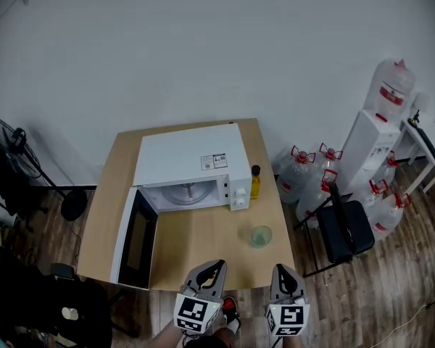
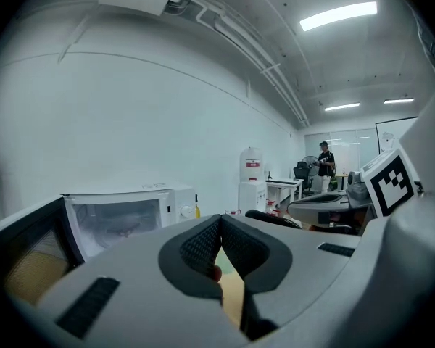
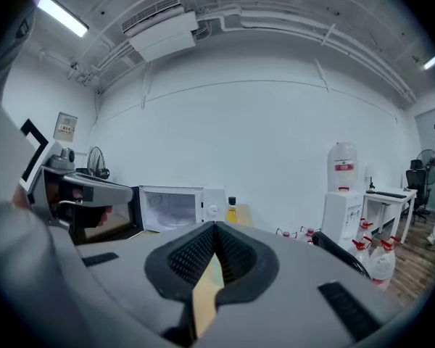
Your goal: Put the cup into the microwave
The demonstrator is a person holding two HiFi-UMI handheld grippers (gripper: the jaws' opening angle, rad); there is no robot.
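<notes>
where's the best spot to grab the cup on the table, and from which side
Probably the side wall of the cup, just below the rim, coming in from the near table edge with the right gripper. It stands upright, mouth up, clear of the bottle and microwave, so that side looks open.

Head view high above table, gripper views low, near level, both facing the microwave

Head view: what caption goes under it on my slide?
Left gripper and right gripper, both shut, face the cup near the open microwave on the table.
</notes>
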